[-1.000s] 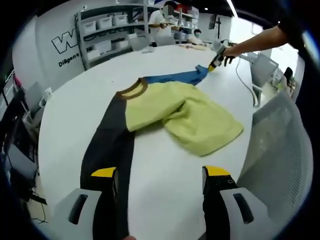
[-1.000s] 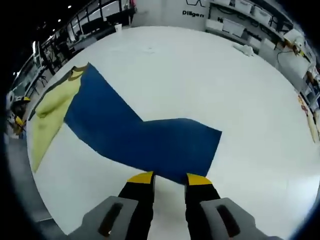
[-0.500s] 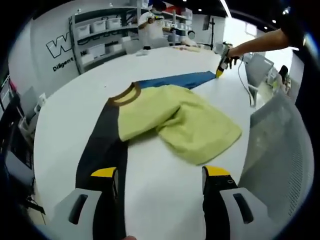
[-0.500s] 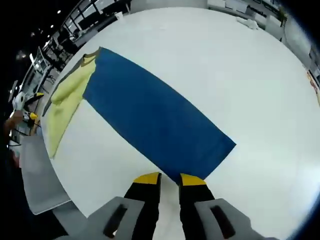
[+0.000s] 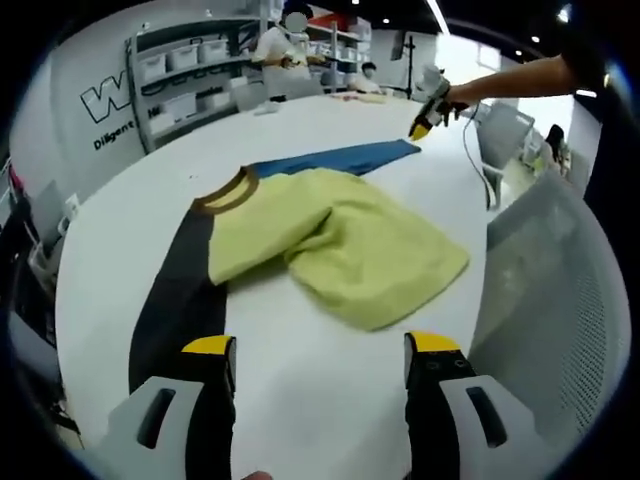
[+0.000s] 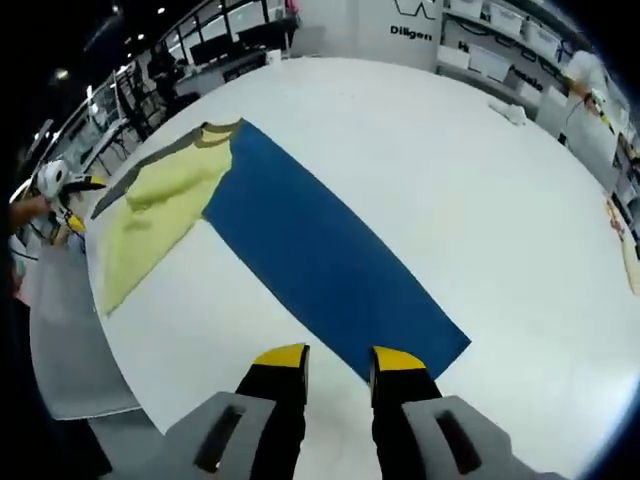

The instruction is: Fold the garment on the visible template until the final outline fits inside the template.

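A T-shirt lies on the white table (image 5: pixel 330 400). Its yellow-green body (image 5: pixel 350 245) is bunched, with a brown collar (image 5: pixel 224 190), a dark sleeve (image 5: pixel 165 305) and a blue sleeve (image 5: pixel 335 158). My left gripper (image 5: pixel 320 345) hangs open over bare table in front of the shirt, holding nothing. In the right gripper view the blue sleeve (image 6: pixel 320 260) lies stretched flat, its end just ahead of my right gripper (image 6: pixel 339 357), whose jaws stand a little apart. A person's arm holds that right gripper (image 5: pixel 422 122) slightly above the sleeve's tip. The left gripper (image 6: pixel 68 188) shows far left.
A grey mesh chair (image 5: pixel 550 300) stands close at the table's right edge. Shelves with white bins (image 5: pixel 185 75) line the back wall, and people stand at a far table (image 5: pixel 285 40). Another grey chair (image 6: pixel 65 330) sits by the table's rim.
The blue sleeve, bent a second ago, was pulled out straight and now lies flat. The right gripper has lifted off its end with jaws slightly wider. My left gripper's view drifted a little.
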Motion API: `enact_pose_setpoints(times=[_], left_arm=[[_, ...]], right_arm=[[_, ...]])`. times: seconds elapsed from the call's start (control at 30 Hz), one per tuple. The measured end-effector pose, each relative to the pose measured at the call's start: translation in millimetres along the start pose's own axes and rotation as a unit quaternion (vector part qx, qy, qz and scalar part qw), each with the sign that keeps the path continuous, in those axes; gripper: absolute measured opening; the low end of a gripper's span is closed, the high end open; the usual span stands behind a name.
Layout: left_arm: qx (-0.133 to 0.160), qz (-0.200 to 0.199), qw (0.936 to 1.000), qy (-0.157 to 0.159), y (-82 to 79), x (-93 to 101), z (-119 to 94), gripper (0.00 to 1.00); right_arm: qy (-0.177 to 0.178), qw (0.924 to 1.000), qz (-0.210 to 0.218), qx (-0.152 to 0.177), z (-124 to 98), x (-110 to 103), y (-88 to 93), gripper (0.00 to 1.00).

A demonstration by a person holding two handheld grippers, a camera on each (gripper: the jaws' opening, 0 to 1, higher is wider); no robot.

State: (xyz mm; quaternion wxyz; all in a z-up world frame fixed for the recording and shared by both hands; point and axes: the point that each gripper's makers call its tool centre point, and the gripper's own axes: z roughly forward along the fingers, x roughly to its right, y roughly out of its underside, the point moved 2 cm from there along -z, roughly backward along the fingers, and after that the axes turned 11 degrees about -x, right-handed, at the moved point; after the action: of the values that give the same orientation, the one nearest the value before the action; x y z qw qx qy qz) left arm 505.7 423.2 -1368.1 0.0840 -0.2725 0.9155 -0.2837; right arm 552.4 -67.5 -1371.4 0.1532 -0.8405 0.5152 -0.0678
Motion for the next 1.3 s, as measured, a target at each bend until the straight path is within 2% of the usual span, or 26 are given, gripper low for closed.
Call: enact_pose_setpoints(times=[0.2, 0.27, 0.47, 0.7, 0.93, 1.13, 1.3], left_arm=[[0.003, 0.002, 1.0, 0.004, -1.2, 3.9, 1.9, 0.65], [0.004, 0.005, 1.0, 0.003, -0.8, 5.0, 2.2, 0.65], [0.004, 0.003, 1.0, -0.006, -0.2, 1.2, 3.6, 0.67], [0.021, -0.003, 0.9997, -0.01, -13.5, -13.1, 3.1, 0.68], [0.041, -0.013, 0.9989, -0.017, -33.0, -35.2, 8.6, 0.69], [0.057, -0.03, 0.9979, -0.01, -50.6, -53.2, 24.5, 0.69], [0.068, -0.039, 0.9969, -0.009, -67.4, -70.0, 37.4, 0.7]], right_arm=[[0.004, 0.9991, -0.034, 0.023, -9.0, -15.9, -10.9, 0.24], [0.017, 0.9971, -0.057, 0.047, -13.7, -19.0, -18.3, 0.3], [0.009, 0.9954, -0.071, 0.063, -18.0, -40.0, -22.2, 0.34], [-0.005, 0.994, -0.081, 0.073, -13.3, -64.6, -20.9, 0.37], [-0.012, 0.9934, -0.079, 0.082, -11.7, -76.8, -20.6, 0.44], [-0.017, 0.9918, -0.065, 0.109, -17.6, -89.7, -20.8, 0.53], [-0.018, 0.9916, -0.057, 0.115, -20.0, -93.8, -16.7, 0.6]])
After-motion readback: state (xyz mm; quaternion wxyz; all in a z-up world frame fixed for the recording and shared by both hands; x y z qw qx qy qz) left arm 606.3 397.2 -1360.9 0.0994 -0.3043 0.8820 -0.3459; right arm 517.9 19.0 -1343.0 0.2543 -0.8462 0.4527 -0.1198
